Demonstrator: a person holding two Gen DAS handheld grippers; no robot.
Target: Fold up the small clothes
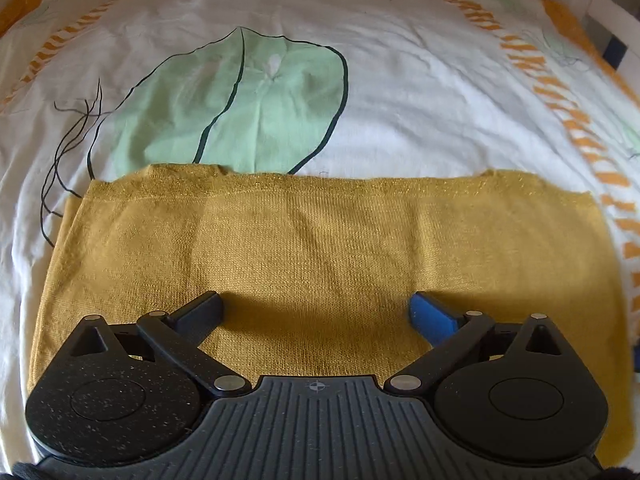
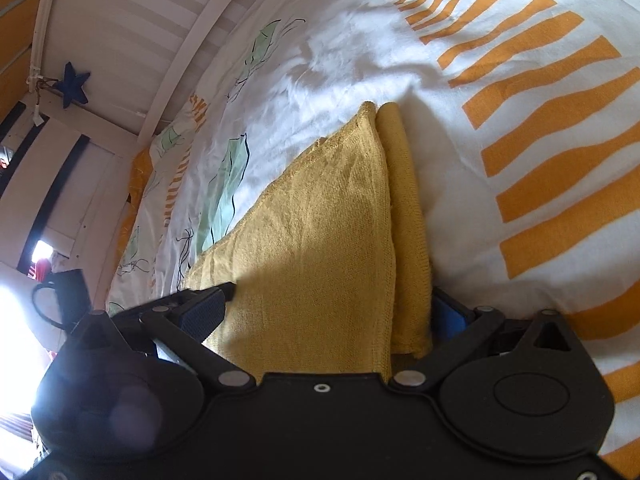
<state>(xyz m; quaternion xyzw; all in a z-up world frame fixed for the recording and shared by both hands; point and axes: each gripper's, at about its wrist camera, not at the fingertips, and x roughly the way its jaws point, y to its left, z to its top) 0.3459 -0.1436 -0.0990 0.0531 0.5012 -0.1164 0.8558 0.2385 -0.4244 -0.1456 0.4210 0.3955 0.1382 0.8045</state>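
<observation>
A mustard-yellow knit garment (image 1: 320,240) lies folded flat on the bed sheet (image 1: 400,92). My left gripper (image 1: 316,308) is open, hovering just over the garment's near part, fingers wide apart and empty. In the right wrist view the same garment (image 2: 320,220) shows as stacked layers, with a narrower folded strip along its right side. My right gripper (image 2: 332,308) is open, its fingers standing either side of the garment's near end, one finger (image 2: 204,312) above the cloth and the other (image 2: 450,316) low beside the strip.
The sheet is white with green leaf prints (image 1: 248,100) and orange stripes (image 2: 540,140). A white slatted bed rail (image 2: 132,36) with a blue star (image 2: 72,84) runs along the far side. A bright window lies at the left.
</observation>
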